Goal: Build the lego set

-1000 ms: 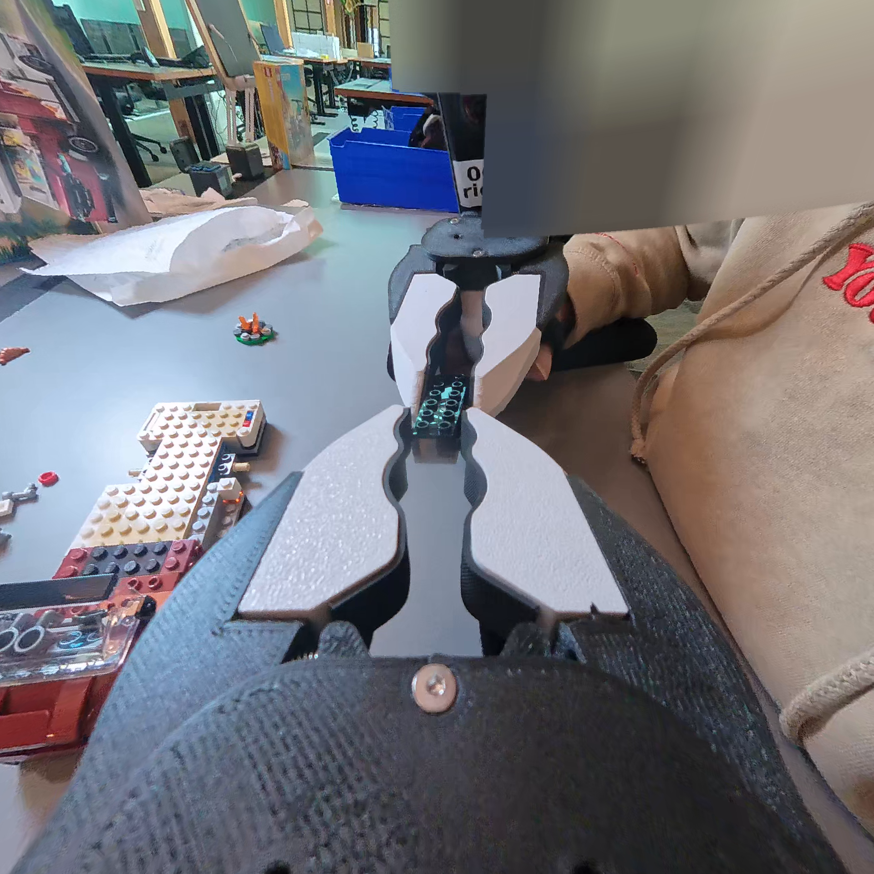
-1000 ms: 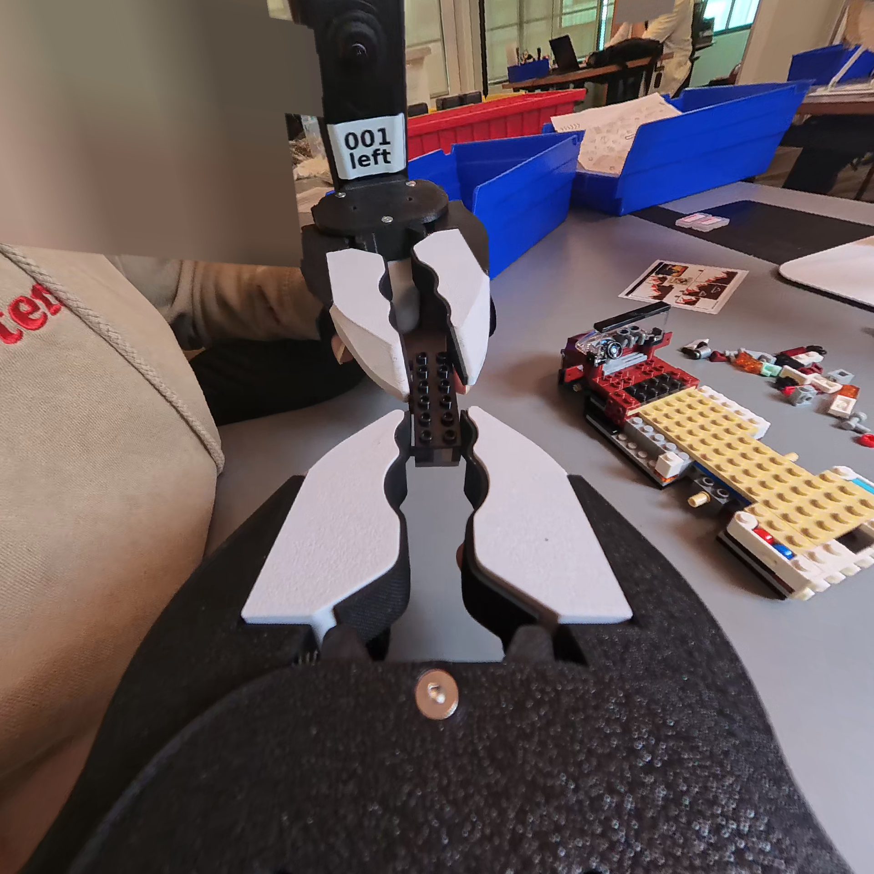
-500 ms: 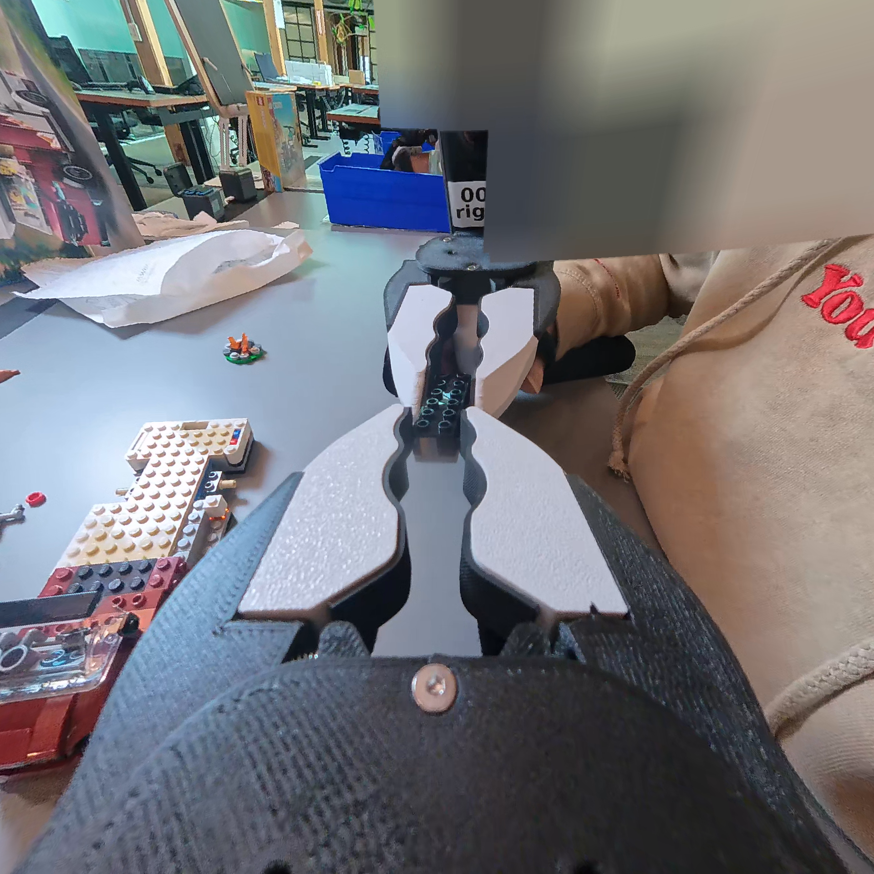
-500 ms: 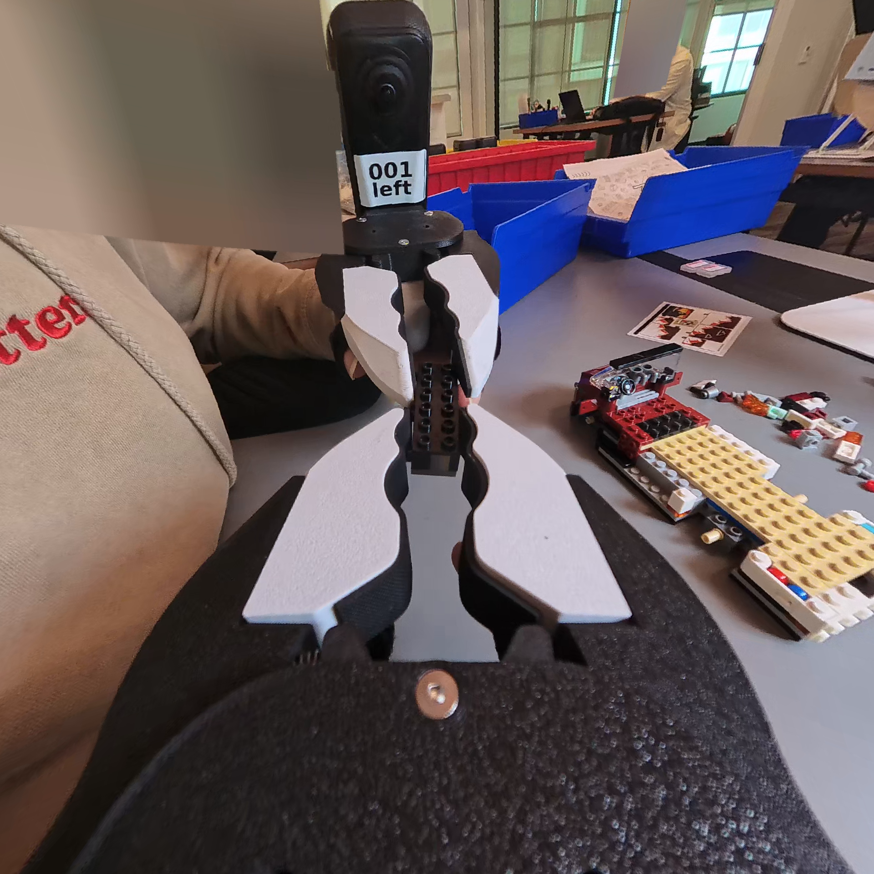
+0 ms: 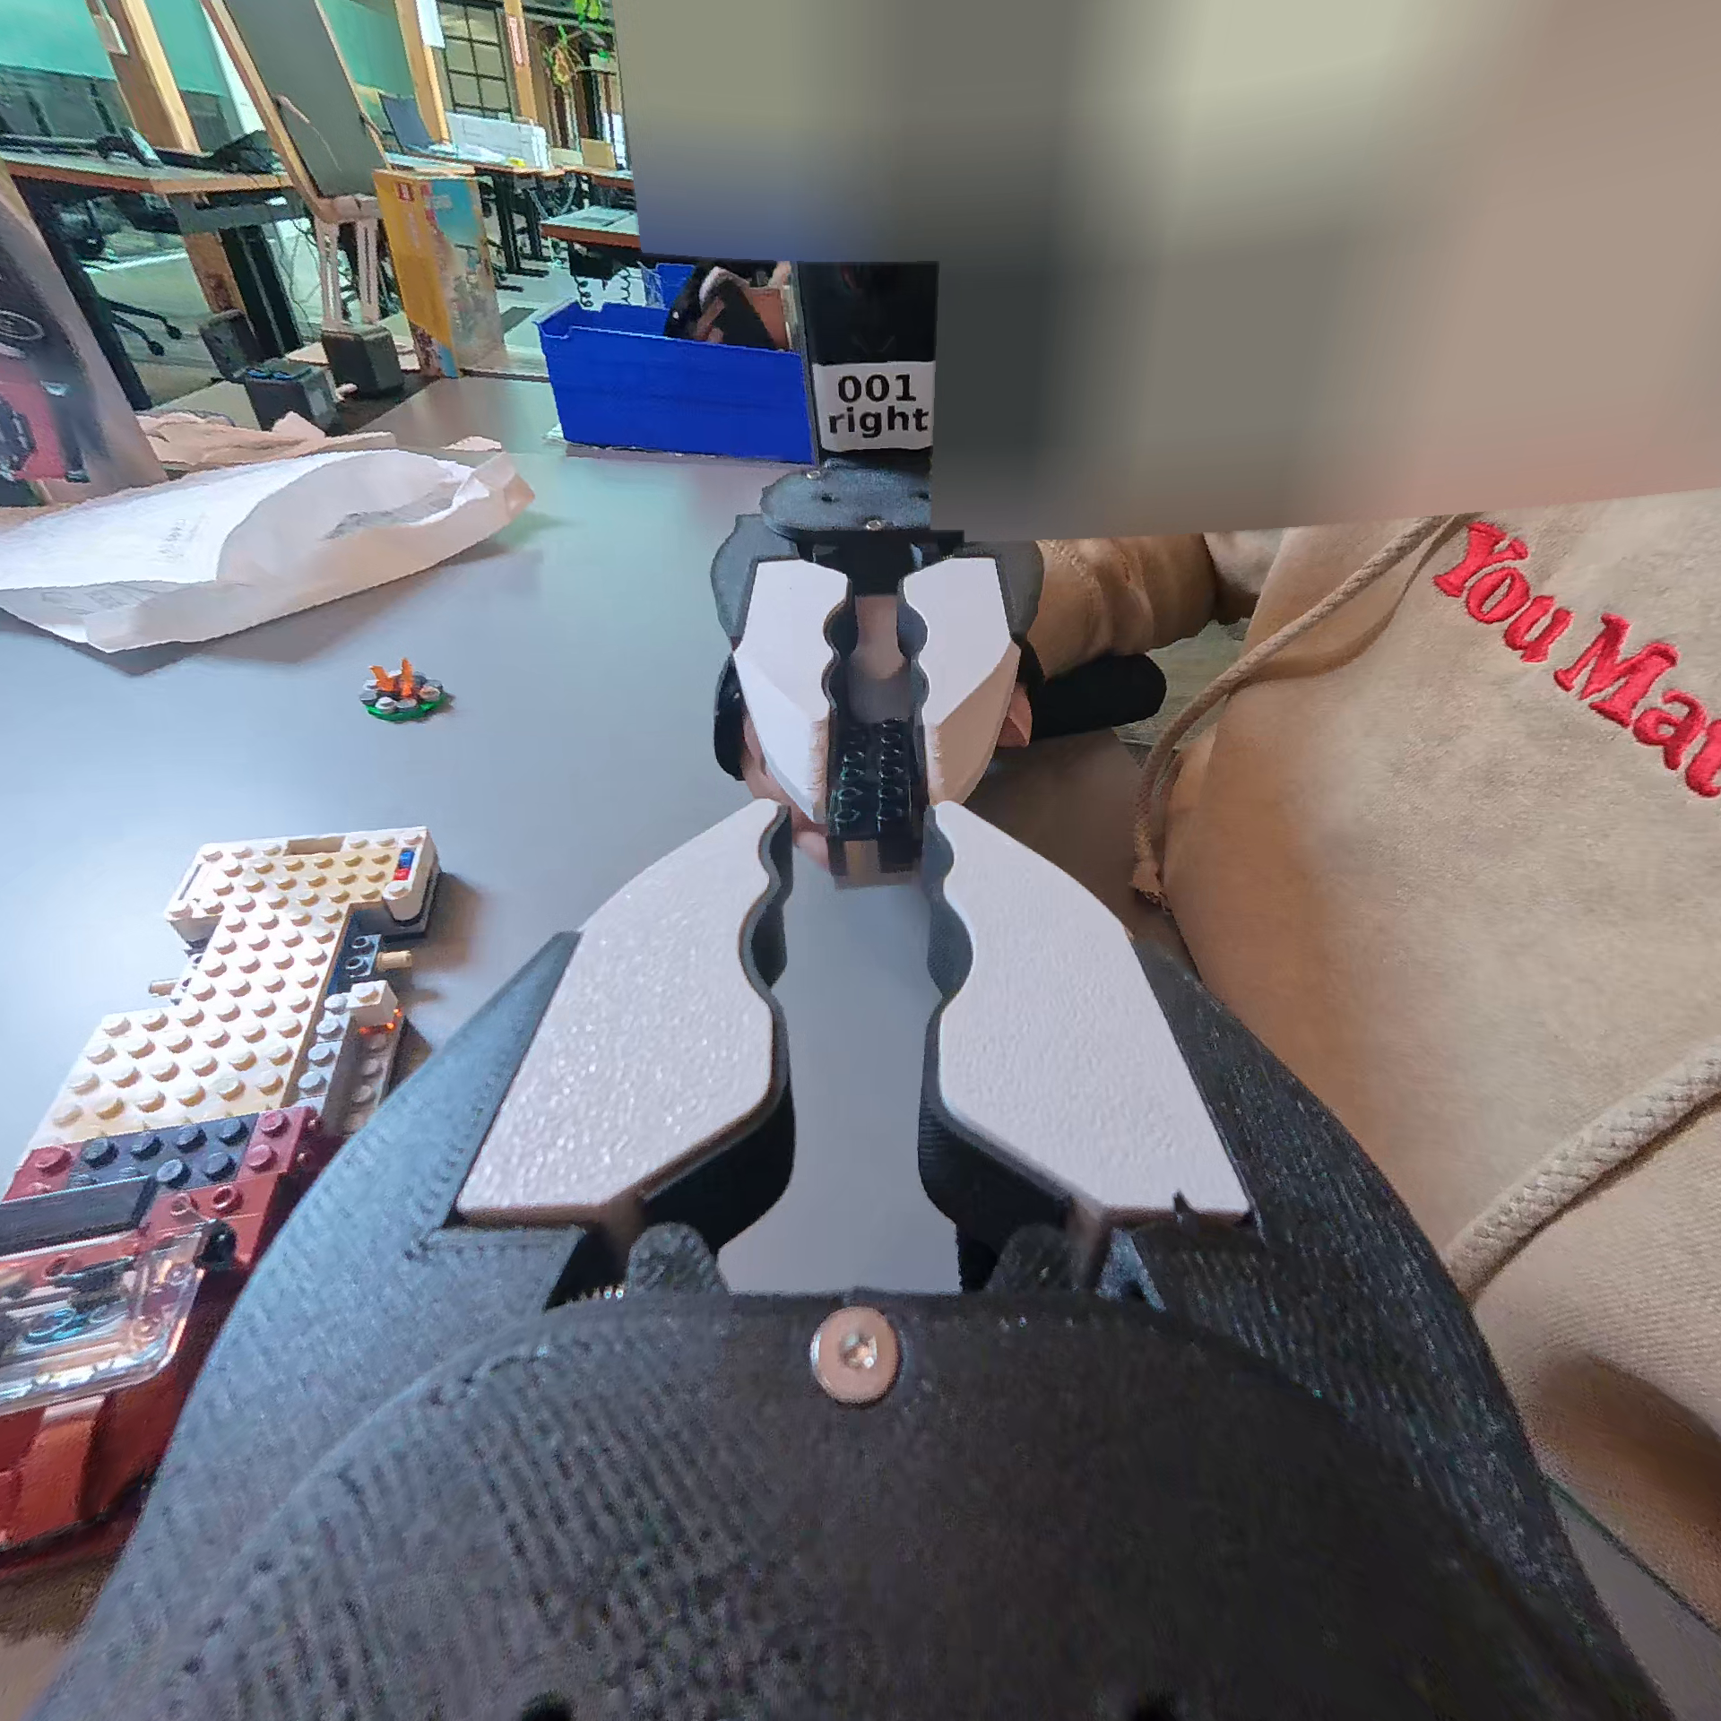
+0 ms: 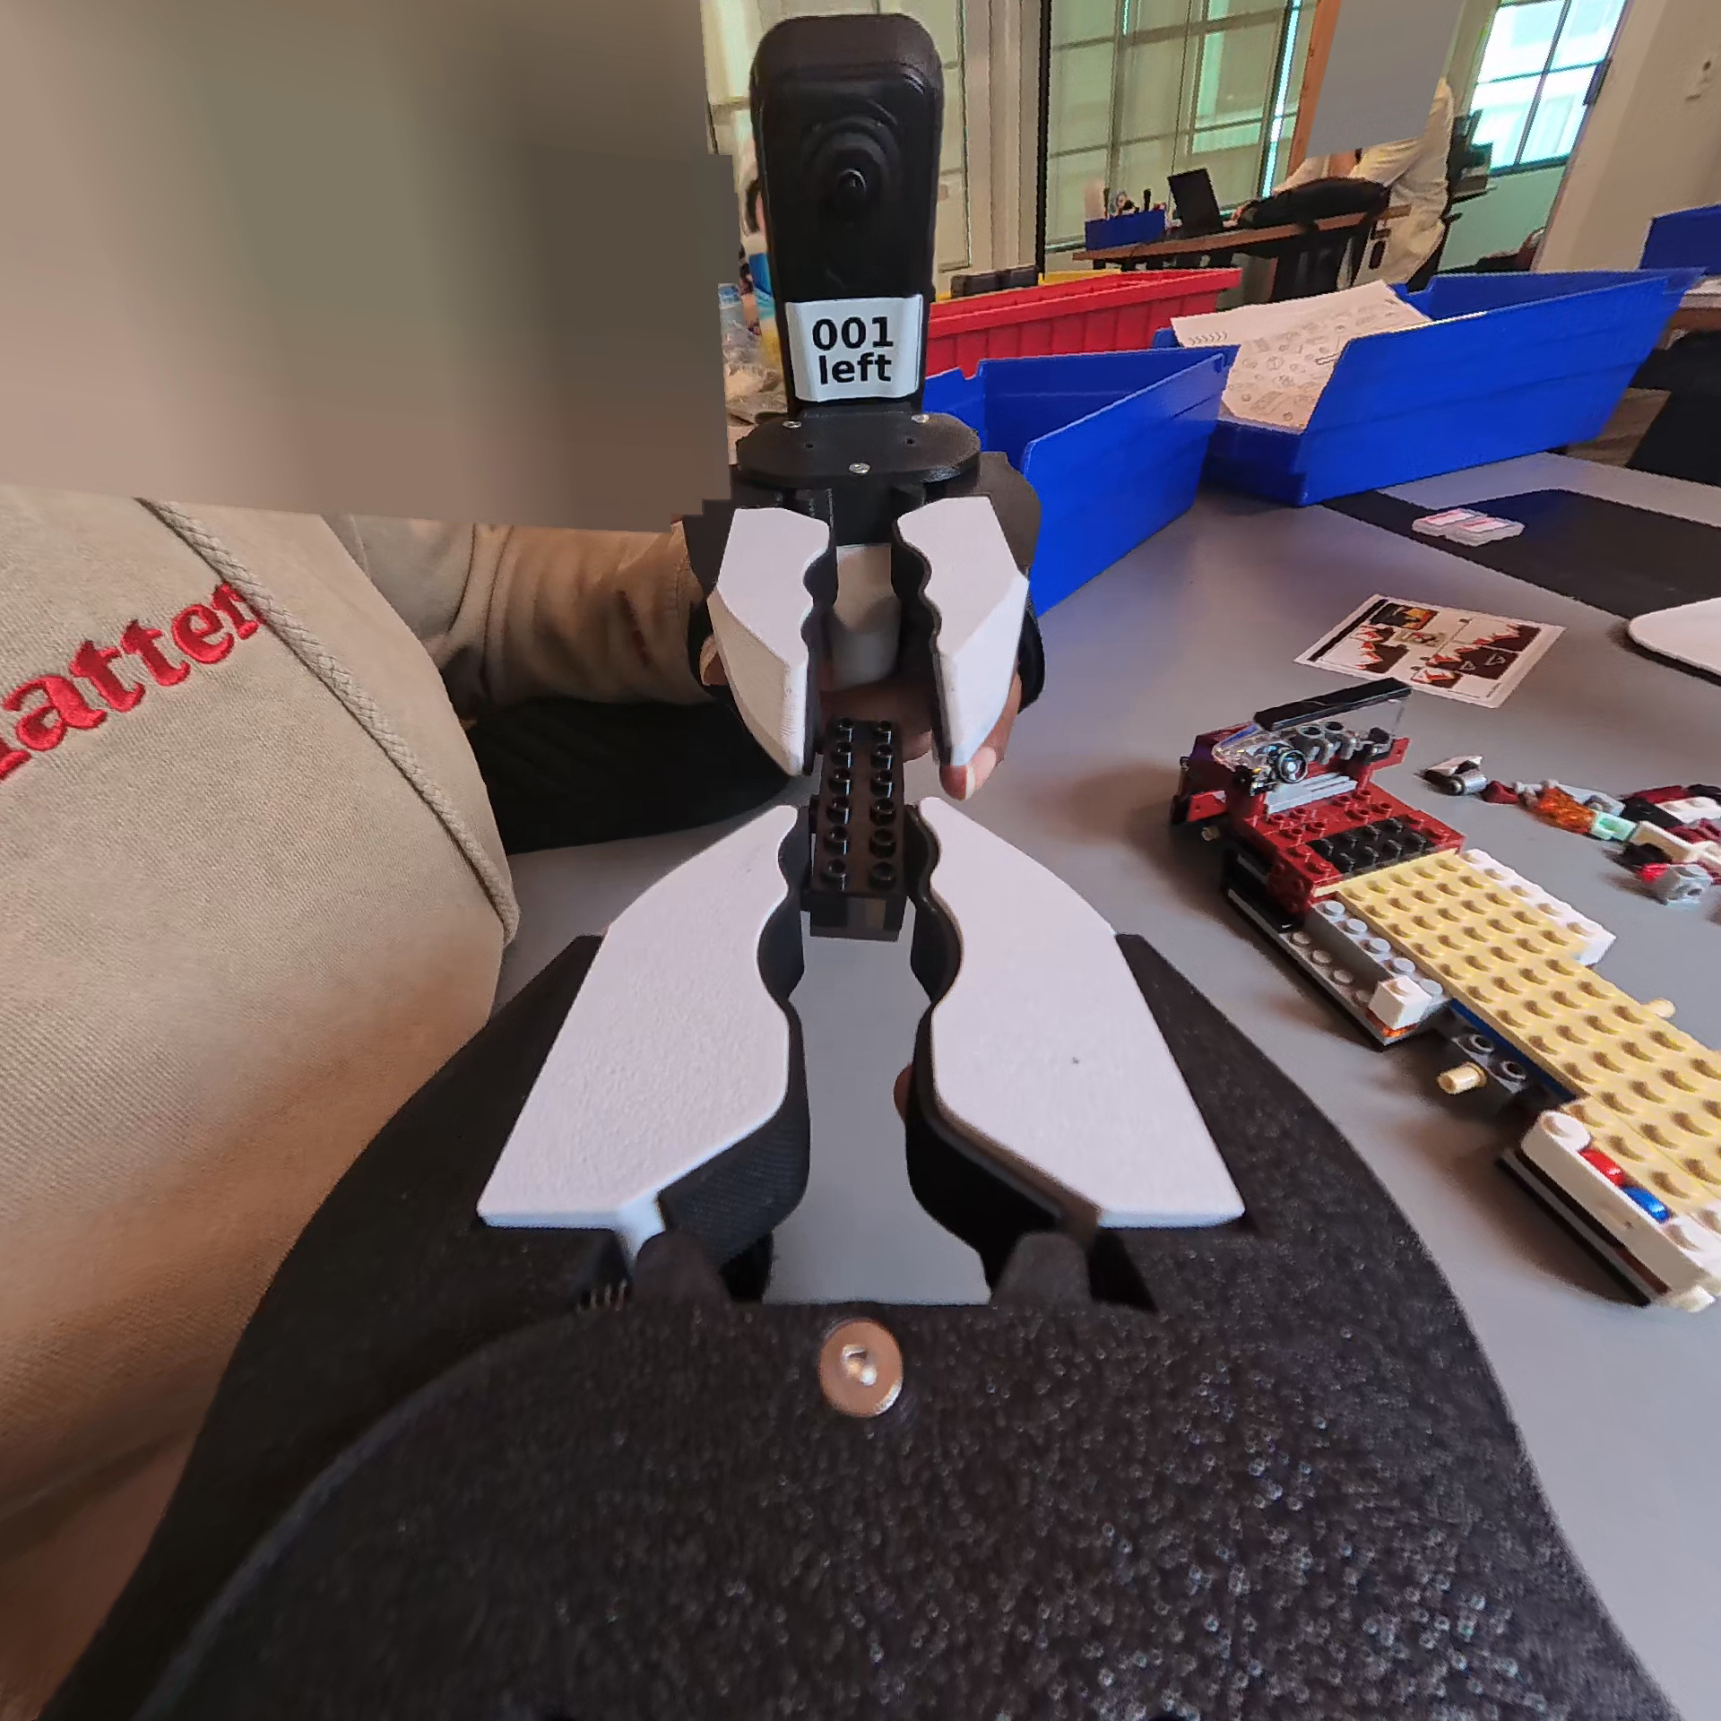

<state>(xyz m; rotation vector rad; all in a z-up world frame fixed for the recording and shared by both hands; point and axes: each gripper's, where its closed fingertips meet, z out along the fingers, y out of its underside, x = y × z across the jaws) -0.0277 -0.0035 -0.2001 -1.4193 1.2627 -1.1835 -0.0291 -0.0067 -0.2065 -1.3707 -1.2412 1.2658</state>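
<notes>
- Brick (image 6: 855,838): black, studded, long and narrow, held in the air above the table (image 6: 1211,670), just in front of the person's sweatshirt (image 6: 233,838).
- Right gripper (image 6: 857,815): narrow, both pads pressed on the near end of the brick.
- Left gripper (image 5: 855,819): faces the right one tip to tip. Its jaws stand a little wider than the brick; the brick's other end lies between them, with a gap showing at one pad, so it does not grip.
- Model (image 6: 1453,941): a part-built piece with tan plates and dark red bricks lies on the table, well apart from both grippers.
- Loose parts (image 6: 1639,819), a leaflet (image 6: 1429,649) and blue bins (image 6: 1108,438) lie beyond it.
- Small green piece (image 5: 403,694) and white paper bag (image 5: 251,540) lie farther off.
</notes>
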